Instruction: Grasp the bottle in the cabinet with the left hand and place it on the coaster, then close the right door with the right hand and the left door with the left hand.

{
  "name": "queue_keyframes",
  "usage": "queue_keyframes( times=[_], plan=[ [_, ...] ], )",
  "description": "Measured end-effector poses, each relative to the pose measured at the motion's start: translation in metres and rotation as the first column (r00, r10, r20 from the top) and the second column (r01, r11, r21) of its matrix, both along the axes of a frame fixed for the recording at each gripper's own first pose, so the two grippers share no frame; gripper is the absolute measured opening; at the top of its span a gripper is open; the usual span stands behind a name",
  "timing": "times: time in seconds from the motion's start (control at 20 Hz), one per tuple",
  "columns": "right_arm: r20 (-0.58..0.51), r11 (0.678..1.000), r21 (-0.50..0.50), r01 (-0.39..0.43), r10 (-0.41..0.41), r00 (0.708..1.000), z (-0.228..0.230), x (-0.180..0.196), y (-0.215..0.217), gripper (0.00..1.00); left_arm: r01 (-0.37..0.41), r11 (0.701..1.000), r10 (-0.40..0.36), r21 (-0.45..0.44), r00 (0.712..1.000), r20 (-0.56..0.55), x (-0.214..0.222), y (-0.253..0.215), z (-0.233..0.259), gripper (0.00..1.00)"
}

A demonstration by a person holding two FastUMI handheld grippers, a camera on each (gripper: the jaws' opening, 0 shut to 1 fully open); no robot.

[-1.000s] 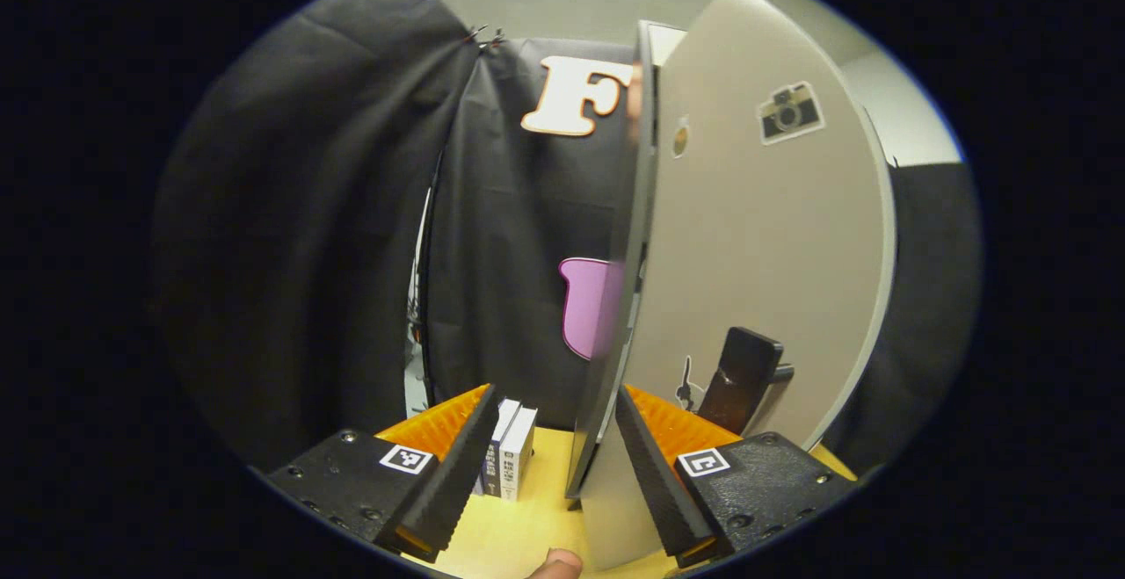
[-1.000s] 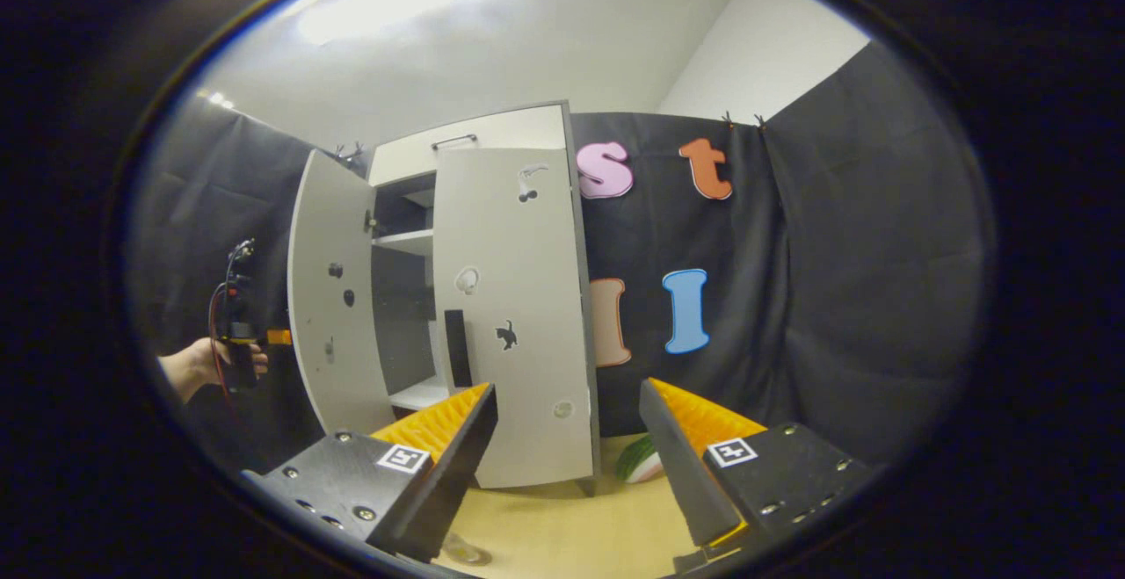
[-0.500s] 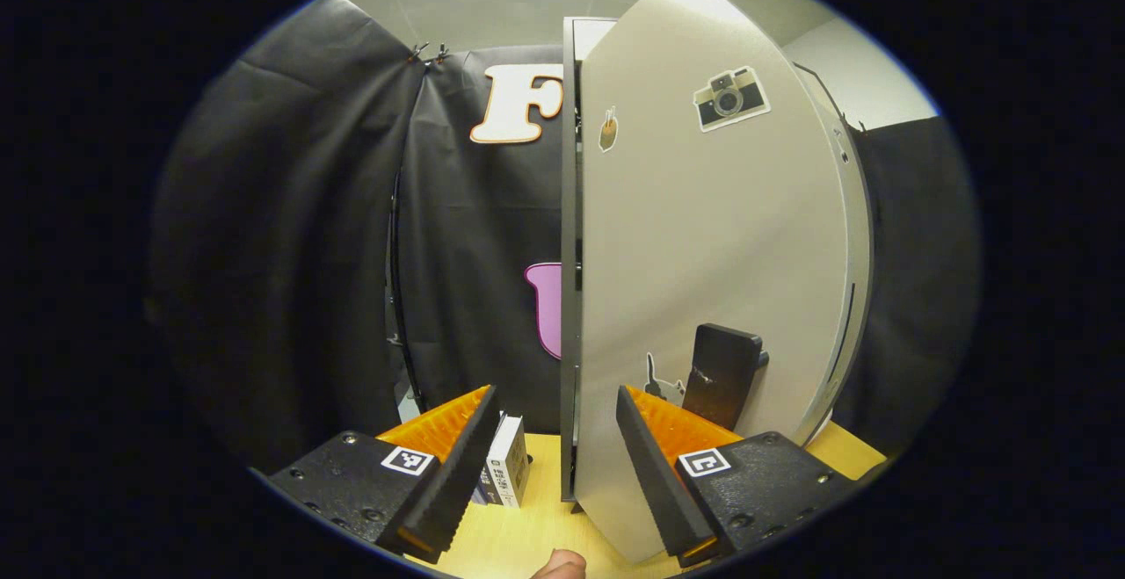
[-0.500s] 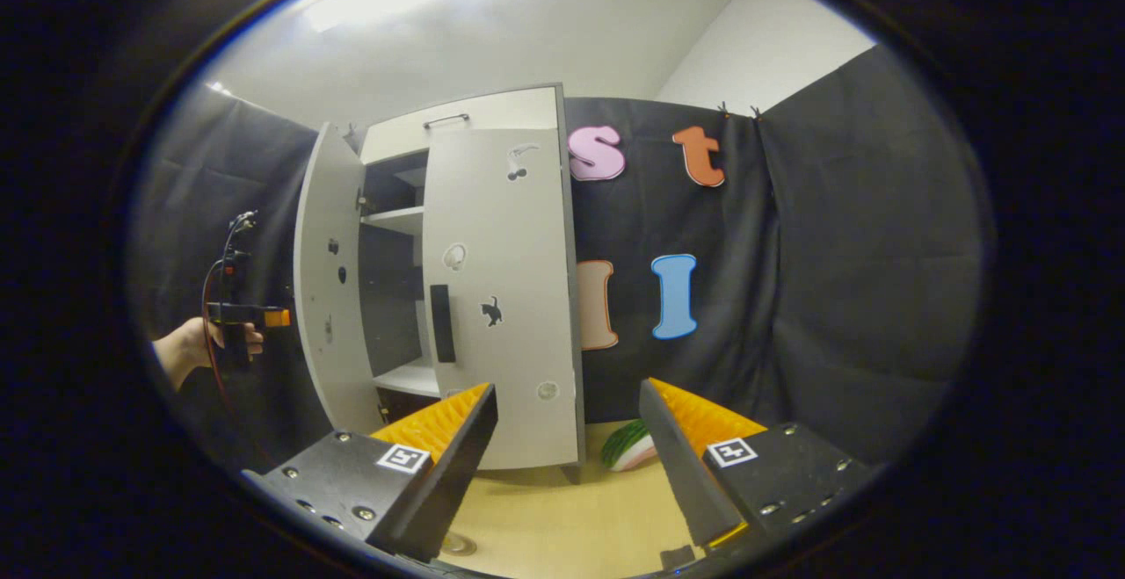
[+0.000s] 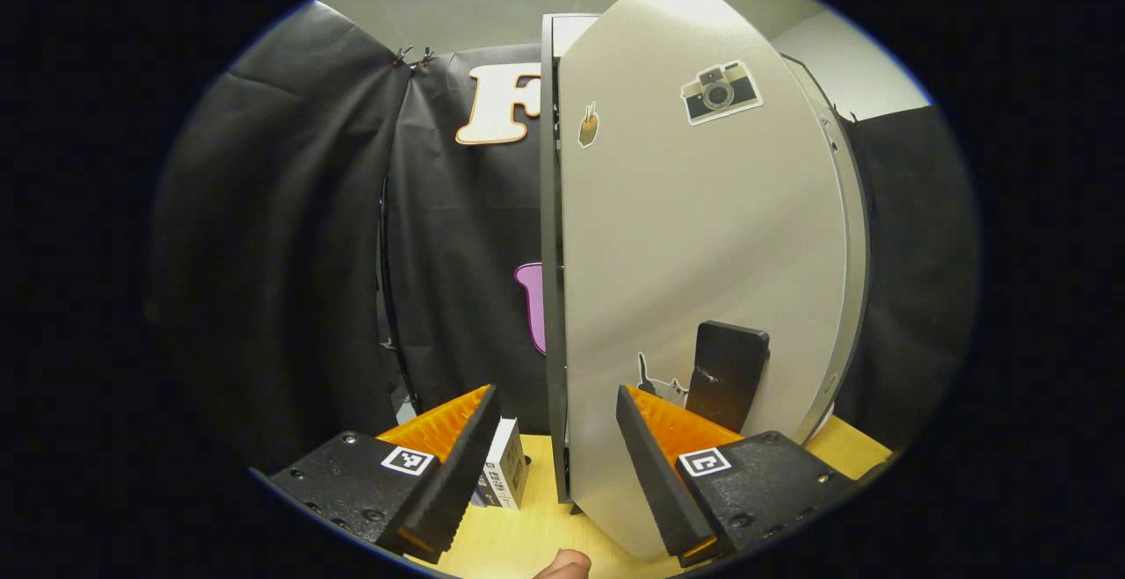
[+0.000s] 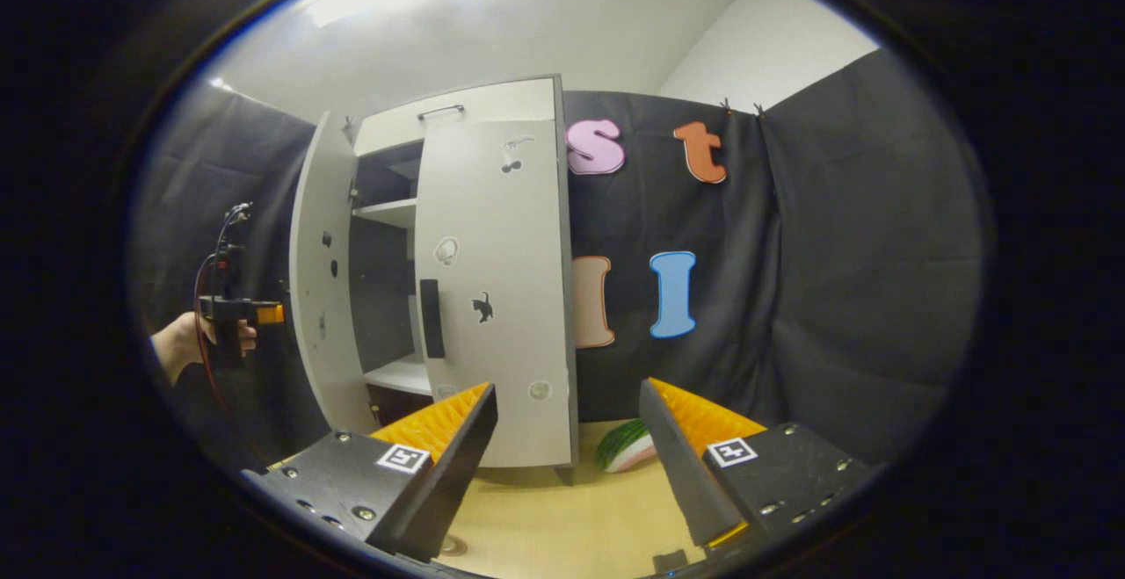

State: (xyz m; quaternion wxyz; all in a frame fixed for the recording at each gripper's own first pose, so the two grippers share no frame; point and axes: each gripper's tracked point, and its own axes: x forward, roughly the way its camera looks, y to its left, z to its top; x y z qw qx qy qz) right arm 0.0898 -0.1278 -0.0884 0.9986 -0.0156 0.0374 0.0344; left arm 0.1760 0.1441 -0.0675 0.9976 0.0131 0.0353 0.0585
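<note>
My left gripper (image 5: 554,482) is open, close in front of the left door (image 5: 703,236), a pale panel with a camera sticker and a black handle (image 5: 725,377). The cabinet's side edge runs up between its fingers. In the right gripper view the cabinet (image 6: 457,113) stands ahead; its right door (image 6: 492,298) lies shut and the left door (image 6: 321,298) stands ajar, with shelves showing in the gap. A hand holds the left gripper (image 6: 250,311) against that door's outer side. My right gripper (image 6: 567,465) is open over the wooden table, holding nothing.
Two small books (image 5: 503,474) stand on the table (image 5: 527,535) left of the cabinet. A watermelon slice (image 6: 626,447) lies by the cabinet's right foot. A small round thing (image 6: 453,546) sits at the table's near edge. Black cloth walls surround the booth.
The left door has swung further toward the cabinet, with the left gripper following its outer face. The right gripper has drifted slightly; the right door stays shut.
</note>
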Motion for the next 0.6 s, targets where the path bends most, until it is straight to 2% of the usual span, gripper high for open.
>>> queue_keyframes(
  times=[0.55, 0.6],
  plan=[
    [-0.026, 1.000, -0.021, -0.018, 0.017, 1.000, 0.001, -0.011, 0.007, 0.99, 0.025, 1.000, -0.025, -0.005, 1.000, -0.001, -0.001, -0.030, -0.002, 0.86],
    [-0.026, 1.000, -0.012, -0.024, 0.024, 0.999, 0.001, -0.015, 0.009, 0.99, 0.022, 1.000, -0.022, -0.005, 1.000, -0.004, -0.003, -0.033, -0.002, 0.81]
  ],
)
